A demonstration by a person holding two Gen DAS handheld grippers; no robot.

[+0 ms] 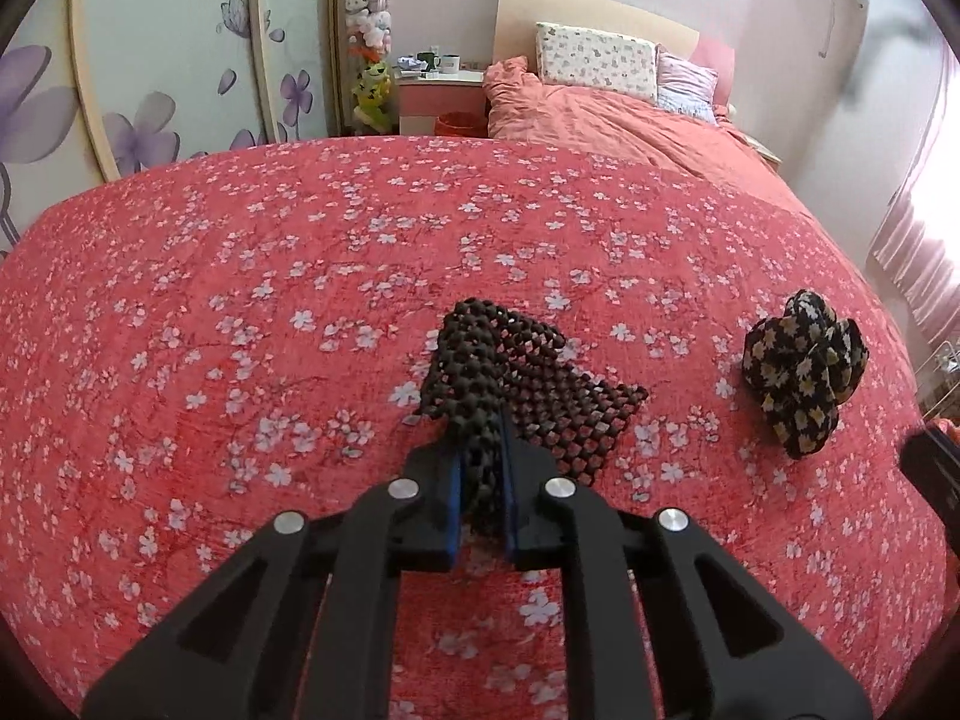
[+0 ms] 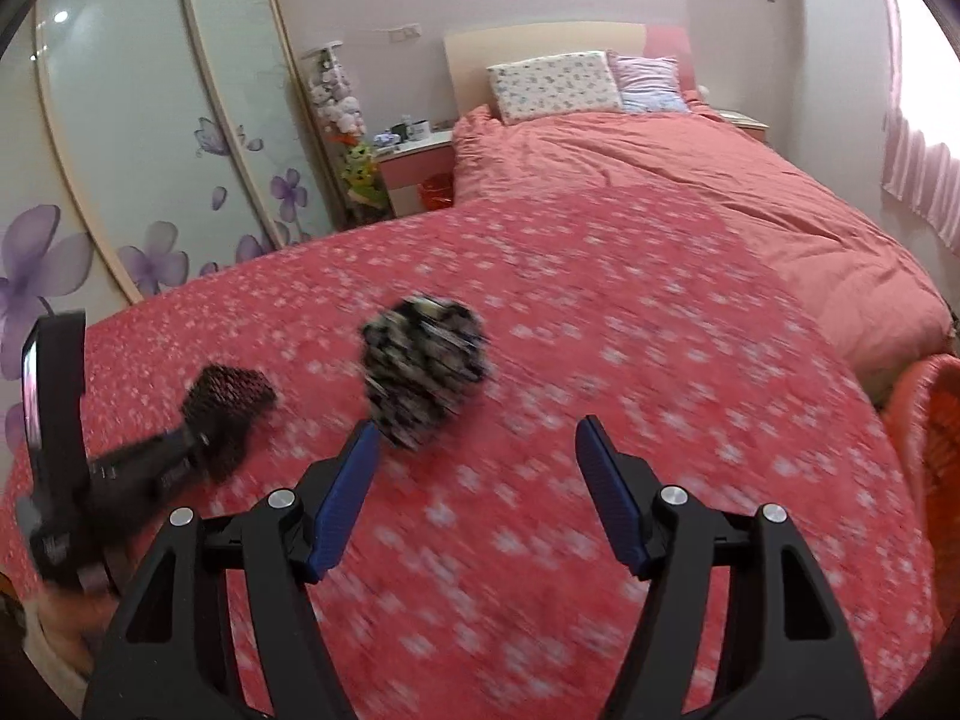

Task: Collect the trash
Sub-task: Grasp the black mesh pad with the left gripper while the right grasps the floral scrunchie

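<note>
Left wrist view first: the left gripper (image 1: 483, 468) is clamped down on a black mesh mat (image 1: 516, 384), kind of a rubbery netted piece, bunched up between its blue pads (image 1: 454, 498). The rest of the mat lies spread on the red flowered bedspread (image 1: 240, 312) just ahead of the fingers. Off to the right, well apart from the mat, sits a balled-up black cloth with yellow flowers (image 1: 801, 375), lying on the same spread and touched by nothing.

From the right wrist view things are pretty blurry. The right gripper (image 2: 477, 456) has its jaws standing wide with nothing between them, hanging over the bedspread. The flowered cloth ball sits just ahead of the left-hand finger; can't tell if they touch. The left gripper shows at the left edge with the mesh mat at its tip.

Further back there's a pink bed (image 2: 720, 192) with two pillows, a nightstand (image 2: 414, 165) beside it, and an orange woven basket (image 2: 936, 438) at the right edge.
</note>
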